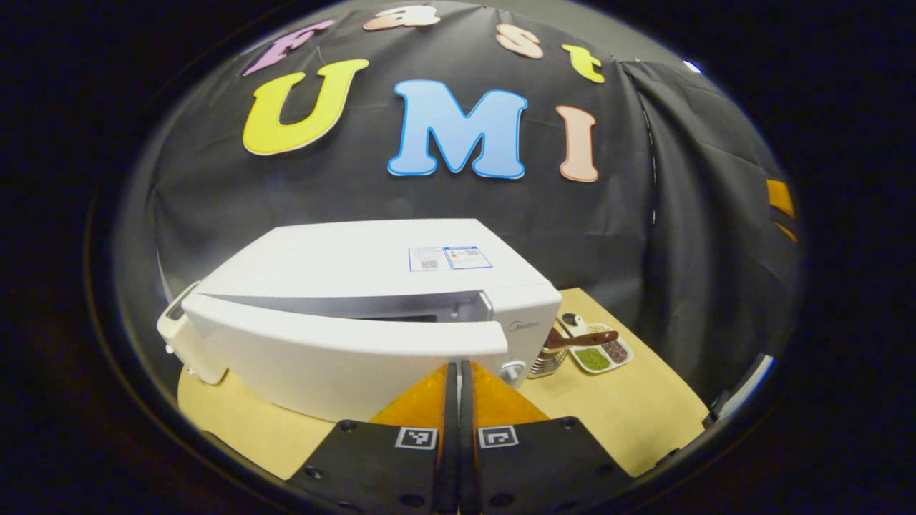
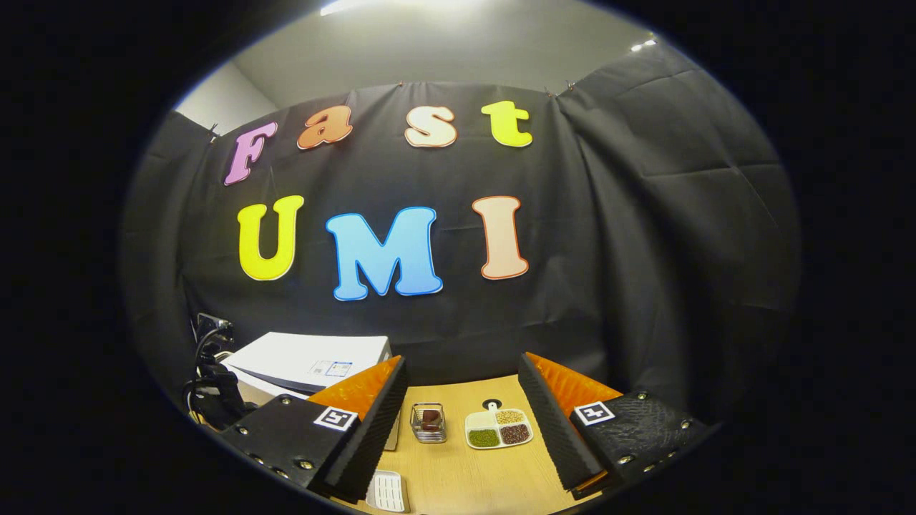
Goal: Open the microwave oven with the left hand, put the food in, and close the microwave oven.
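In the left gripper view, the left claw [image 1: 459,372] is seen pressed together at the edge of the microwave [image 1: 372,315] door [image 1: 343,350], which stands ajar; no grip is held, so slipping off is likely. In the right gripper view, the right claw [image 2: 461,400] is spread wide above the worktop [image 2: 458,479], the food tray [image 2: 499,428] lying beyond it; the basket [image 2: 429,422] beside could be knocked.

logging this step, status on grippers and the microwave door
Left gripper shut, empty, at the door edge. Right gripper open, empty. Microwave door ajar. Food dish on the table, not loaded.
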`<state>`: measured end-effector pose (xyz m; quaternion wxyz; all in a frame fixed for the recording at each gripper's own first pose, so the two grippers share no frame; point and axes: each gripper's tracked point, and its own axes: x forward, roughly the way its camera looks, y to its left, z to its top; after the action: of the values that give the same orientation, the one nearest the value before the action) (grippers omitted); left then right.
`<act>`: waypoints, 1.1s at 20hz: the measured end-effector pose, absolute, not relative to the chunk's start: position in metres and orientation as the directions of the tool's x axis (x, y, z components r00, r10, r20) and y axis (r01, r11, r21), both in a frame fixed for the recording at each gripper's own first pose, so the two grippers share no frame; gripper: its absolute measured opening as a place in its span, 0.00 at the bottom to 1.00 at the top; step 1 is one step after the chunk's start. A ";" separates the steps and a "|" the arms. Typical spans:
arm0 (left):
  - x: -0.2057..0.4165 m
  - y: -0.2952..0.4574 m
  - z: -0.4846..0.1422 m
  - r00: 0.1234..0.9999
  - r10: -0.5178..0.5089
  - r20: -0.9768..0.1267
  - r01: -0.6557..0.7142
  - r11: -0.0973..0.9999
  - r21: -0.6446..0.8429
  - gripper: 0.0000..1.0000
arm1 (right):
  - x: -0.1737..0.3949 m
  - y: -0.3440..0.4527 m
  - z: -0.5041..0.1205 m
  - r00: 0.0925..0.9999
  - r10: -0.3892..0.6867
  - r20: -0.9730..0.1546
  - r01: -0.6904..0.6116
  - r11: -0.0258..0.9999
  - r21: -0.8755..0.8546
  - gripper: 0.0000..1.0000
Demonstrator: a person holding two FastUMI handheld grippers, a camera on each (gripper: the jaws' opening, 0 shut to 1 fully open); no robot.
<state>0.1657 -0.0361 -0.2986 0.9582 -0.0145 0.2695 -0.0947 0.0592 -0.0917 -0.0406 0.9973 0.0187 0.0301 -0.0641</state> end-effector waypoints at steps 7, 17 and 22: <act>0.188 -0.039 -0.302 0.834 -0.182 -0.521 0.166 0.983 -0.076 0.07 | 0.071 -0.099 -0.045 0.989 -0.128 -0.077 0.132 0.990 0.053 0.94; 0.203 -0.040 -0.304 0.834 -0.147 -0.531 0.126 0.989 -0.075 0.07 | 0.078 -0.118 -0.043 0.986 -0.151 -0.065 0.156 0.986 0.066 0.94; 0.202 -0.034 -0.291 0.849 -0.133 -0.512 0.109 0.991 -0.077 0.06 | 0.080 -0.114 -0.045 0.987 -0.143 -0.078 0.149 0.986 0.078 0.94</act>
<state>0.2022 -0.0337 -0.2913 0.9612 -0.0226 0.2677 -0.0627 0.0797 -0.1137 -0.0448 0.9958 0.0419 0.0359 -0.0731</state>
